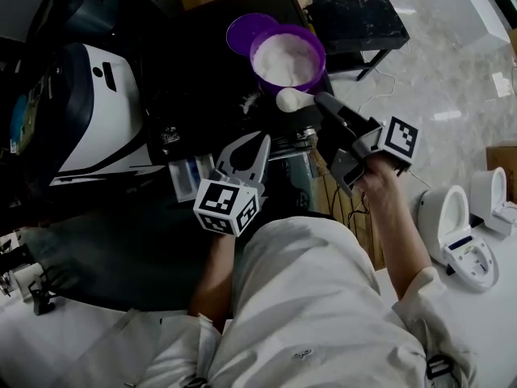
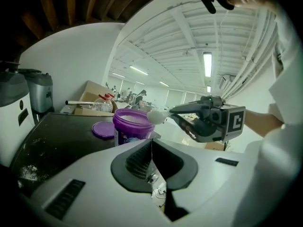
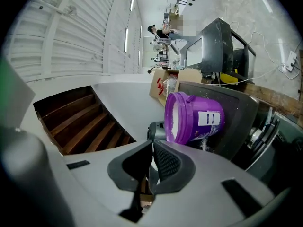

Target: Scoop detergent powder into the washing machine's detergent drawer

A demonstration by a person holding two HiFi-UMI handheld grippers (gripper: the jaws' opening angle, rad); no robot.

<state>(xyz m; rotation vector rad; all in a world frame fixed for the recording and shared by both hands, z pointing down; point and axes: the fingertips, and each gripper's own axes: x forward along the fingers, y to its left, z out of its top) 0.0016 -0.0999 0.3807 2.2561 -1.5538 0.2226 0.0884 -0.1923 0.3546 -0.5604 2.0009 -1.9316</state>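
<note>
While the right gripper point(image 1: 325, 105) has its jaws pressed together on the handle of a small white scoop point(image 1: 292, 99), the scoop's bowl sits heaped with white detergent powder just off the near rim of the purple tub point(image 1: 287, 57). Whether the bowl touches that rim cannot be told. From the left gripper view the heaped bowl hangs level with the tub's rim, at its right side. The tub stands upright and open on the dark counter point(image 1: 194, 95), nearly full of powder, with its purple lid point(image 1: 242, 31) lying flat just behind it and to its left. A few streaks of spilled powder point(image 1: 250, 99) lie on the counter beside the tub's near left side. The left gripper point(image 1: 258, 145) hovers nearer the person than the tub, its jaws closed on each other with nothing between them, pointing toward the tub. Just left of that gripper, below the counter's near edge and well apart from the tub, a pale blue-and-white drawer point(image 1: 192, 176) stands pulled out.
</note>
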